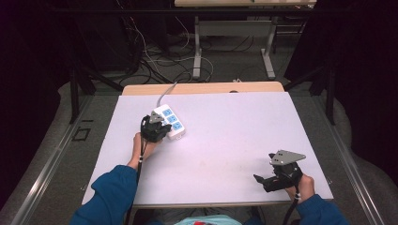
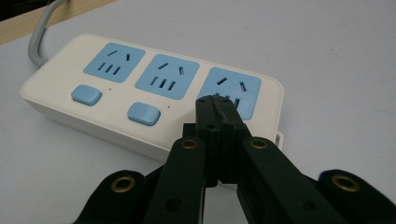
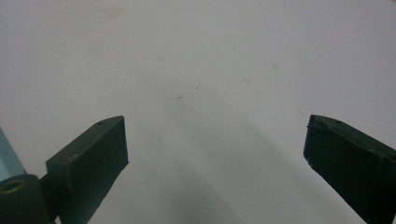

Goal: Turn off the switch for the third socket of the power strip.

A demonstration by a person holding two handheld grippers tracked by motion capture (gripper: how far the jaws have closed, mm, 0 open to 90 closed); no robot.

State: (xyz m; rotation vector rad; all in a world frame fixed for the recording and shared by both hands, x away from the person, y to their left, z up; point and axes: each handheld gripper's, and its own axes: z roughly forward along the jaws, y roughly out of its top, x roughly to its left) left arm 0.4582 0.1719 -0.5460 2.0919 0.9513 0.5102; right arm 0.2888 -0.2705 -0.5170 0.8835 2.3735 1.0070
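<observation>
A white-topped table [image 1: 225,140] with a wooden far edge stands on grey floor [image 1: 56,187]; beyond it, a second desk's legs [image 1: 197,51], tangled cables [image 1: 150,61], dark surroundings.

Power strip [image 2: 140,93]: smooth cream plastic casing, slight sheen; socket faces [image 2: 167,77] and switch buttons [image 2: 144,113] light blue matt plastic. Cable [image 2: 36,39] grey, rubbery-looking. Left gripper [image 2: 215,103]: black matt plastic, brass-coloured metal rivets. Right gripper [image 3: 215,149]: the same dull black. Table [image 1: 225,140] top white, matt, faintly speckled; far edge [image 1: 202,88] wood-toned. Sleeve [image 1: 110,197] blue cloth.
</observation>
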